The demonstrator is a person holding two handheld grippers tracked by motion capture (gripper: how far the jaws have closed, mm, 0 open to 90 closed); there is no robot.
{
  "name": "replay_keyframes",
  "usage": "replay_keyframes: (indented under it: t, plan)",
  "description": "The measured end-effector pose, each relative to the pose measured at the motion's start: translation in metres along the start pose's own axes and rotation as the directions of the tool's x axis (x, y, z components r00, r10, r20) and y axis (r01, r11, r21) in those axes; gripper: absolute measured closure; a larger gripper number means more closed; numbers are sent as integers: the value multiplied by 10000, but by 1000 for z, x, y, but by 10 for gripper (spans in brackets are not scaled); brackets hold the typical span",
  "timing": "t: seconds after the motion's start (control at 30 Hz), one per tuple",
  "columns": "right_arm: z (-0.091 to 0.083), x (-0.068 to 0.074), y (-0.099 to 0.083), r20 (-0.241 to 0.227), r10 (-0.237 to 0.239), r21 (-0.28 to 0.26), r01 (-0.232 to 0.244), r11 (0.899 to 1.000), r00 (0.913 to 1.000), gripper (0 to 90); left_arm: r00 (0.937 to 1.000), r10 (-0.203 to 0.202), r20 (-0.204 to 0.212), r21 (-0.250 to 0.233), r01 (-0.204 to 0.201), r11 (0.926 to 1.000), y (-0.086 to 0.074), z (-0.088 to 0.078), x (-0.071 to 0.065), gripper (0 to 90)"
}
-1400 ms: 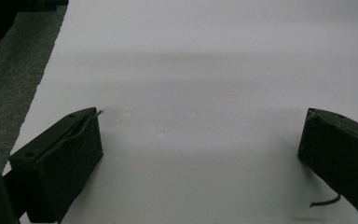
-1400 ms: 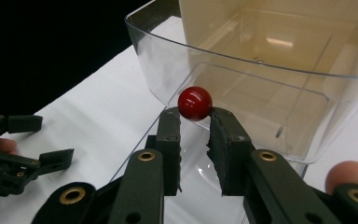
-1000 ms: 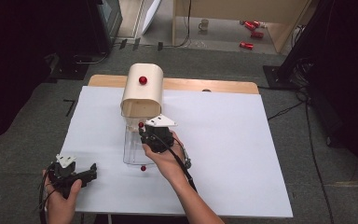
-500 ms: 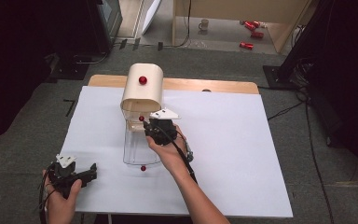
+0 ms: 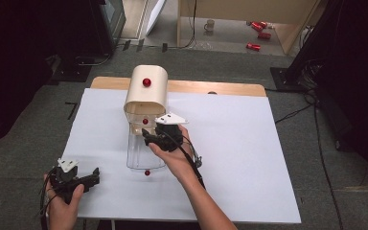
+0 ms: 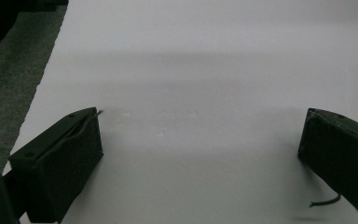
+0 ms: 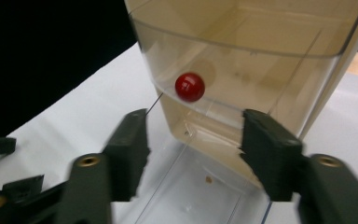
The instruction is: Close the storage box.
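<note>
A cream box (image 5: 146, 96) with a rounded top and a red knob (image 5: 146, 82) stands at the back of the table. Two clear drawers stick out of its front. The lower drawer (image 5: 143, 153) is pulled far out, with a red knob (image 5: 147, 172) at its near end. The upper drawer (image 7: 242, 60) is out a little, with its own red knob (image 7: 189, 87) on the front. My right gripper (image 5: 150, 134) hovers over the lower drawer, open, its jaws either side of that front just short of the knob. My left gripper (image 5: 92, 176) rests open at the near left with nothing between its fingers.
A white sheet (image 5: 249, 158) covers the table, with a wooden edge (image 5: 220, 88) bare at the back. Grey carpet (image 6: 9, 79) lies off the sheet's left side. Cables, a mug and red cans lie on the floor beyond the table.
My right gripper has moved forward along the lower drawer towards the box and the upper drawer's knob. The left gripper has stayed put.
</note>
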State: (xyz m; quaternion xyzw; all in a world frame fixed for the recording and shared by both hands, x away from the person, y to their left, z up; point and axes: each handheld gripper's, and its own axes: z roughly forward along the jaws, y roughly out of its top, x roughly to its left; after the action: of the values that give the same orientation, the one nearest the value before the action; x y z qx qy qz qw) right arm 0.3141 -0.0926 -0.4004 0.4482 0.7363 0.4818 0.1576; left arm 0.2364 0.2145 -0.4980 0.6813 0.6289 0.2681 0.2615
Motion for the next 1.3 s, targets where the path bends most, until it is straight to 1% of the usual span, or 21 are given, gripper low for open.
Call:
replay_keyframes:
  t: [0.03,0.07,0.1,0.13,0.17,0.2,0.27,0.37,0.47,0.67,0.73,0.8,0.93,1.1,1.13,1.17,1.3]
  plan:
    - [-3,2,-4,52,-65,134,65,9999,10000,254,10000,-2,2,0,2,10000,0,0,0,0]
    - [-3,2,-4,52,-65,134,65,9999,10000,254,10000,-2,2,0,2,10000,0,0,0,0]
    - [-4,3,-5,114,-103,208,101,9997,9999,214,10000,-1,-1,0,1,10000,0,0,0,0]
    - [-6,5,-8,157,-164,330,159,9993,9997,130,10000,-3,-1,-2,3,10000,0,0,0,0]
    - [-8,6,-10,146,-182,420,176,9990,9997,107,10000,-2,-4,-4,2,10000,0,0,0,0]
    - [-10,7,-13,144,-168,521,161,9985,9998,59,10000,-3,-5,-6,3,10000,0,0,0,0]
    - [-14,9,-20,136,-9,677,0,9977,9999,14,10000,-8,-2,-12,8,10000,0,0,0,0]
    - [-20,13,-29,188,60,778,-75,9969,9998,3,10000,-5,-3,-6,5,10000,0,0,0,0]
    - [-25,19,-40,270,-50,820,28,9966,9996,3,10000,-3,-3,1,3,10000,0,0,0,0]
    - [-36,27,-57,387,-95,788,65,9969,9992,3,10000,-25,4,-8,25,10000,0,0,0,0]
    - [-39,30,-63,432,-233,775,199,9968,9988,4,10000,-1,3,12,1,10000,0,0,0,0]
    - [-41,32,-68,466,-193,786,156,9968,9987,3,10000,-1,4,10,1,10000,0,0,0,0]
    - [-43,35,-75,491,-113,777,75,9969,9987,3,10000,-2,2,10,2,10000,0,0,0,0]
    - [-43,40,-89,635,42,796,-93,9968,9980,3,10000,-1,3,9,1,10000,0,0,0,0]
    - [-43,40,-89,635,42,796,-93,9968,9980,3,10000,-1,3,9,1,10000,0,0,0,0]
    - [-41,41,-95,634,136,842,-190,9963,9979,3,10000,-6,5,8,6,10000,0,0,0,0]
    - [-37,43,-105,698,215,1070,-289,9938,9973,4,10000,-7,6,10,7,10000,0,0,0,0]
